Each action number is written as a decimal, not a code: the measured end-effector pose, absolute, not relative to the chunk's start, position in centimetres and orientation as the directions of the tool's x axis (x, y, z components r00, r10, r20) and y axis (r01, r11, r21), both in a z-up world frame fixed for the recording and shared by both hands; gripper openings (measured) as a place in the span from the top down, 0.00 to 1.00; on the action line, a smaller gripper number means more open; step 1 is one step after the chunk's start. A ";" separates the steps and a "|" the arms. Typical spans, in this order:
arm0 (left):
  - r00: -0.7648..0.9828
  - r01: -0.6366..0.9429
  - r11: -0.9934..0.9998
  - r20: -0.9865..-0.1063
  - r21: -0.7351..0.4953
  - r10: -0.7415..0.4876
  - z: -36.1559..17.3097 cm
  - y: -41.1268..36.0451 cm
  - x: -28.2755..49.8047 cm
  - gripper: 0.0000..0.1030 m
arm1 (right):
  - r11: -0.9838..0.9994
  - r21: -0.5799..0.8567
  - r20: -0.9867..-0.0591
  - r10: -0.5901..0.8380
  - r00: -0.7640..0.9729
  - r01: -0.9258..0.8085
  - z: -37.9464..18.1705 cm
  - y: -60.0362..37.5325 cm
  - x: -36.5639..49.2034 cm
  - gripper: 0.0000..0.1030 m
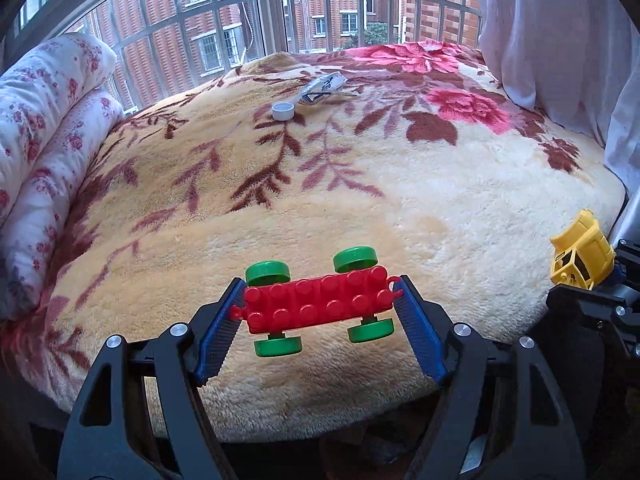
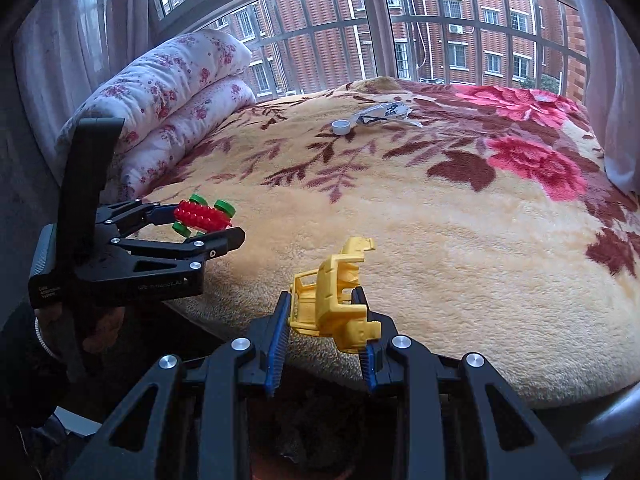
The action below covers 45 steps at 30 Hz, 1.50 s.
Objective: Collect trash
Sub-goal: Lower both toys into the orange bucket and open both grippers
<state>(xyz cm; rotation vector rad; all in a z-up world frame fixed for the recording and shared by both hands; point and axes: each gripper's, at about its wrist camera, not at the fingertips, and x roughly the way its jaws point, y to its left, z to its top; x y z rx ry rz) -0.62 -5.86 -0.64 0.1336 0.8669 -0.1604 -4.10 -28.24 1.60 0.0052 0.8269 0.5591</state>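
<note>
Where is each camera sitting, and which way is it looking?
Left wrist: sits on the left gripper, looks across the bed toward the window; its fingers clamp the red toy car base.
Right wrist: sits on the right gripper, facing likewise; its fingers clamp the yellow toy cab, and the left gripper shows beside it.
Both share: floral blanket, white cap, crumpled wrapper, rolled quilt.

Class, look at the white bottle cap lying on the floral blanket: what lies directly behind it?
A crumpled white wrapper lies just behind the white bottle cap; whatever the wrapper covers stays hidden.
</note>
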 end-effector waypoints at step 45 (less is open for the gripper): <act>0.150 0.301 0.950 -0.980 -0.084 -0.134 -19.3 -6.9 -9.6 0.29 | 0.824 0.313 -0.911 0.401 0.095 -0.473 -14.8 -24.4 -9.3 0.70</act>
